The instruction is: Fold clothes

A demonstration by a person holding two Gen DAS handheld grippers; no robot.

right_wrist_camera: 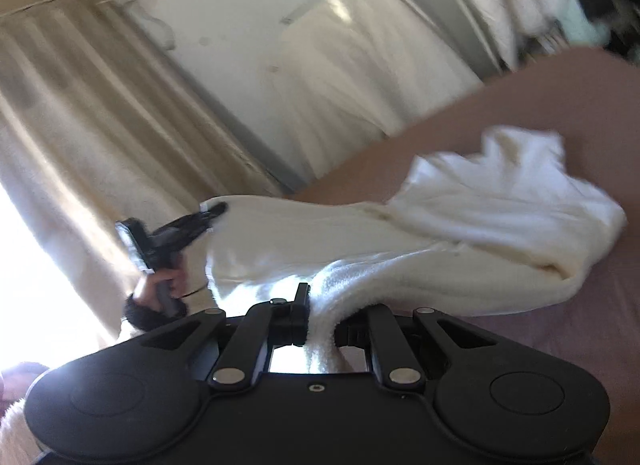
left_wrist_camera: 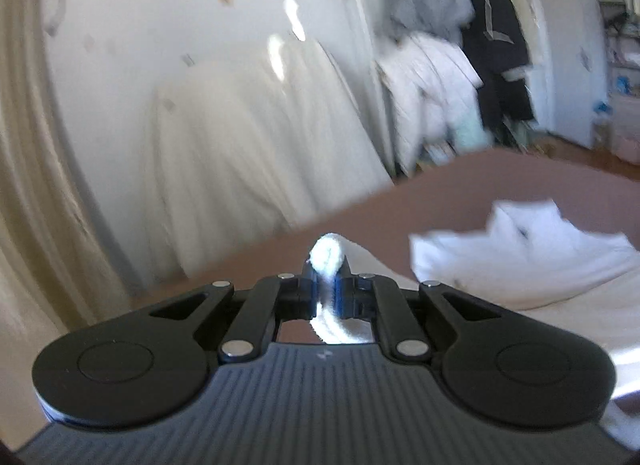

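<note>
The left gripper is clamped tight on a bunched edge of the white fleece robe; the right gripper pinches another edge. Both hold it above the brown bed cover — the far end lies crumpled there. A small pale mark on the left gripper's body is unreadable.
</note>
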